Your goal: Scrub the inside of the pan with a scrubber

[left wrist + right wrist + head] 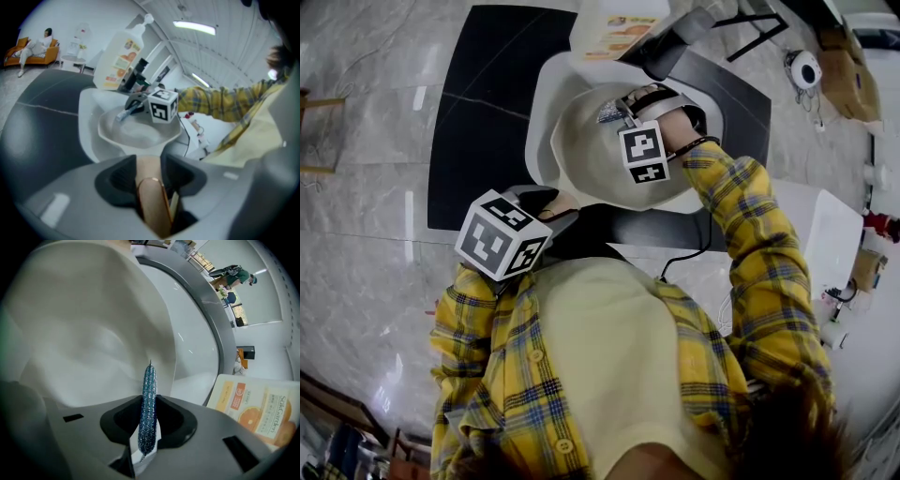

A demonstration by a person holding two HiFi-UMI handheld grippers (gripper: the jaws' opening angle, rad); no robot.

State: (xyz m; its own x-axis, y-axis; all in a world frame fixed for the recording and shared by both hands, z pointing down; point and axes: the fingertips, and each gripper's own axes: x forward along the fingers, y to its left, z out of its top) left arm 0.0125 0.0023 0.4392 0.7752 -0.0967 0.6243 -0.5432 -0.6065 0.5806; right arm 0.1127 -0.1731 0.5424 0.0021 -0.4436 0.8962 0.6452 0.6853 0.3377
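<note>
Status: scrub step looks under way imo, past the fetch stage. L gripper (151,174) jaws are clamped on the pan handle (154,206) (tan, copper-ish ring), so the pan (581,164) is braced. R gripper (149,401) jaws are pinched on the scrubber (149,378), a thin blue glitter pad held edge-on, down inside the bowl of the pan. Pan sits on a white tray (546,94) on the dark tabletop (478,112), soap bottle (614,33) just behind it

Done vs left: tool in hand, pan held, tool inside pan = setup done. How much of the inside has been covered, can't tell. No suds or visible dirt, and the surface reads uniform pale in all 3 views. My guess is most of the wiping is left

View diffs:
- R gripper view: scrubber + pan wall up close. Tip is near the wall, but contact y/n isn't resolvable. No handle in it
- L gripper view: only one w/ the handle grip. Also shows the R gripper over the bowl from the side
- Head view: layout only, grip detail too small there
</note>
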